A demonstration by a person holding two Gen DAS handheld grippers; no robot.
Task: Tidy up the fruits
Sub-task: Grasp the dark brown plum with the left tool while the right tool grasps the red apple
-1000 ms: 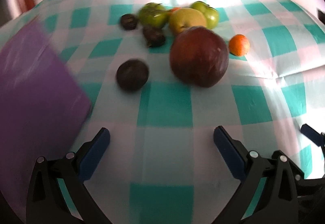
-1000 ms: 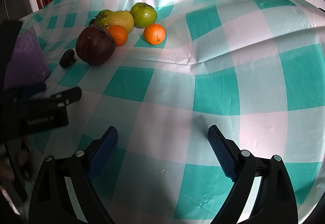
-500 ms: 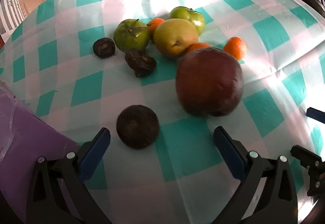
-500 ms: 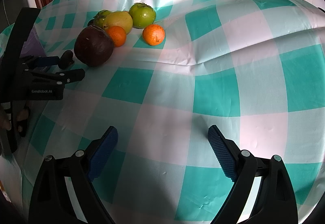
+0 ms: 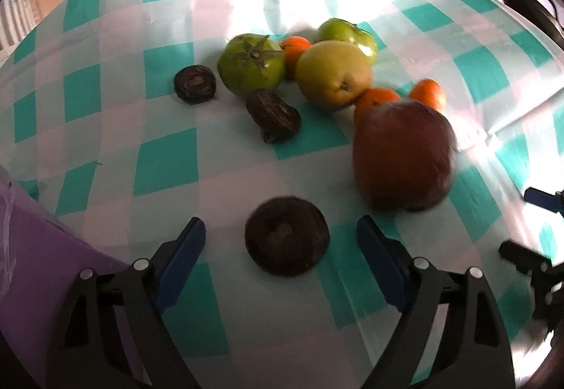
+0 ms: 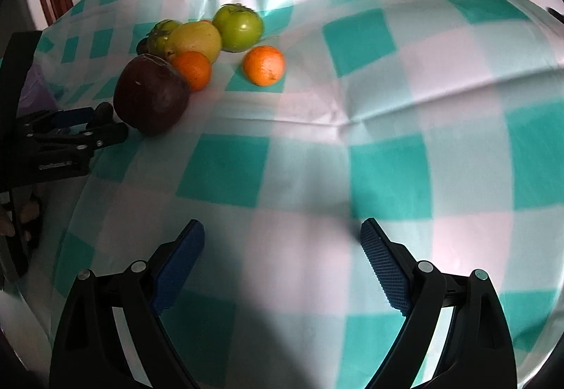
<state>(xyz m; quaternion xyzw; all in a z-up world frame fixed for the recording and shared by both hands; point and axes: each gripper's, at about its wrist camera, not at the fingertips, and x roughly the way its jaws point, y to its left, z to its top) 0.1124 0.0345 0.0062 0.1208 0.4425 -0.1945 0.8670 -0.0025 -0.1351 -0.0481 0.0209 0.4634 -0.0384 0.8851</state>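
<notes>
So the left gripper (image 5: 281,235) has its blue-padded fingers (image 5: 183,258) spread wide, and a flat dark round fruit (image 5: 287,235) sits on the cloth right between the tips, not touching either pad as far as I can tell. The right gripper (image 6: 282,237) is just as wide open, holding nothing, with only bare teal-and-white checked tablecloth (image 6: 370,114) in front of it. The rest of the fruit is bunched further back: a big dark maroon fruit (image 5: 402,156) (blurry in the left view), a yellow-green pear-like fruit (image 5: 333,73) behind it, two green tomatoes (image 5: 252,63) (image 5: 347,35) and some small oranges (image 5: 375,102) tucked in among them. What only the left wrist view gives you is the two other dark fruits, one flat round one (image 5: 195,84) left of the near tomato and a wrinkly one (image 5: 273,119) just in front of it, plus a purple sheet or bag (image 5: 38,269) at the lower left edge. The right wrist view instead shows the left gripper from the side at the left edge, just beside the maroon fruit, and it makes clear that one orange (image 6: 263,65) sits apart from the pile while another (image 6: 192,70) is pressed up against the maroon fruit.
</notes>
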